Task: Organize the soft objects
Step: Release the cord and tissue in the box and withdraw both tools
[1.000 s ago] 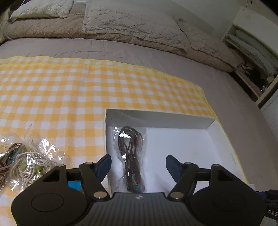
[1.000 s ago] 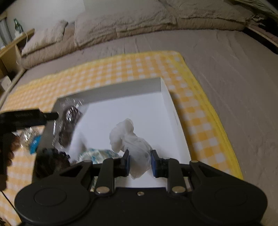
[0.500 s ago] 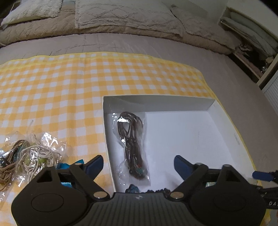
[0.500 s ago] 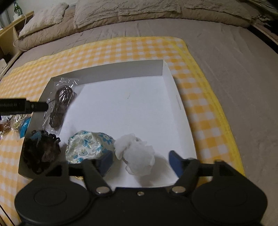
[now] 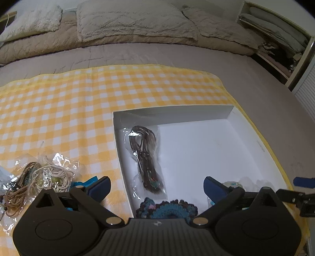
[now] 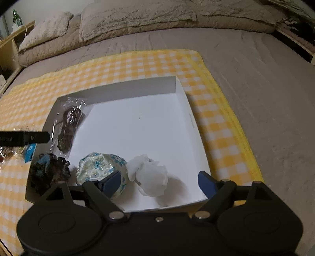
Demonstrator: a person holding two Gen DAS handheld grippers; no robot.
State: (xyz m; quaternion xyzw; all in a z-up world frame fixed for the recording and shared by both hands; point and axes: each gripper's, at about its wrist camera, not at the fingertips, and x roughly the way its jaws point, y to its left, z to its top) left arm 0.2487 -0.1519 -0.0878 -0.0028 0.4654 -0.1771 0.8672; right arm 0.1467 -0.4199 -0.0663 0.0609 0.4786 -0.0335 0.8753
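A white shallow box [image 6: 185, 102] [image 5: 173, 113] lies on a yellow checked cloth [image 5: 59, 110]. Inside it are a bagged dark cord [image 5: 144, 155] [image 6: 69, 126], a dark crocheted scrunchie [image 6: 49, 171] [image 5: 167, 208], a floral fabric piece [image 6: 98, 167] and a crumpled white cloth [image 6: 149, 177]. My right gripper [image 6: 159, 183] is open and empty, just above the white cloth at the box's near edge. My left gripper [image 5: 156, 188] is open and empty over the box's near left corner. Bagged light and brown cords [image 5: 39, 177] lie on the cloth left of the box.
The cloth lies on a grey-brown bed [image 6: 265, 88] with pillows [image 5: 133, 21] at the far end. A shelf unit [image 5: 279, 43] stands at the right. A wooden side table with a green bottle [image 6: 16, 18] stands at the far left.
My right gripper opened and let go of the white cloth, which now lies in the box, then drew back. My left gripper opened wider and pulled back and up.
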